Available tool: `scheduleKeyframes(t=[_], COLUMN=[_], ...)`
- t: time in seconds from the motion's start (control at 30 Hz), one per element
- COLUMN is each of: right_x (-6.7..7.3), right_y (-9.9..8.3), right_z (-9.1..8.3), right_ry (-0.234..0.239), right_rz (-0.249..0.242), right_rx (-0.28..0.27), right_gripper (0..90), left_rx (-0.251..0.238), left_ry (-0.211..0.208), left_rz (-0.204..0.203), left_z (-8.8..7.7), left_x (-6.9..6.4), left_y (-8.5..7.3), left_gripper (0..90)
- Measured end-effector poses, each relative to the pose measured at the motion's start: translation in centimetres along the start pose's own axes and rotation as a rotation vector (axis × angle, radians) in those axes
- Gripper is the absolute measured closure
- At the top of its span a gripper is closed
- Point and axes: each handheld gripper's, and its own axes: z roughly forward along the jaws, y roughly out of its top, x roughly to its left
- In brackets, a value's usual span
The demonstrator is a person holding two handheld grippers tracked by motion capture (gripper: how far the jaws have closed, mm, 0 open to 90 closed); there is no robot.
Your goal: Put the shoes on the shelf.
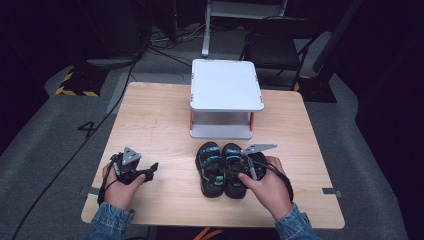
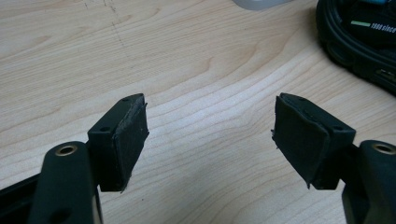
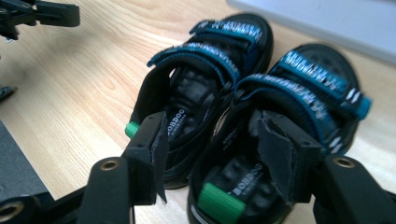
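A pair of small black sandals [image 1: 223, 170] with teal straps lies on the counter [image 1: 160, 125], side by side and touching, soles down, toes pointing toward the far edge. Each has two teal-edged straps lettered in white across the top, a printed black footbed and a green tab at the heel. They sit just before a white stand [image 1: 225, 97].

Right sandal's [image 3: 261, 186] heel cut off by frame bottom, partly behind right tool [image 3: 210, 158].
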Motion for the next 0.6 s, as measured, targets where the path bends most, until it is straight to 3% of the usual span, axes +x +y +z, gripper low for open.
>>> scheduleKeyframes(t=[0.23,0.37,0.5,0.53,0.6], right_x=[0.2,0.1,0.2,0.6,1.2], right_y=[0.6,0.5,0.5,0.3,0.1], right_z=[1.9,2.9,4.0,4.8,5.1], right_ry=[-0.006,0.029,-0.002,-0.038,-0.067], right_rz=[0.058,0.093,0.098,0.077,0.058], right_rx=[0.032,0.045,0.071,0.076,0.065], right_gripper=[43.0,43.3,42.2,39.2,41.4], left_rx=[0.008,0.000,0.008,0.005,0.003], left_ry=[0.002,-0.008,-0.013,-0.014,-0.010], left_rz=[-0.003,0.007,0.013,0.010,0.004], left_z=[0.0,0.0,0.0,-0.1,-0.1], left_x=[-0.1,-0.2,-0.3,-0.4,-0.4], left_y=[-0.3,-0.4,-0.5,-0.5,-0.6], left_gripper=[27.0,27.1,27.0,27.1,27.3])
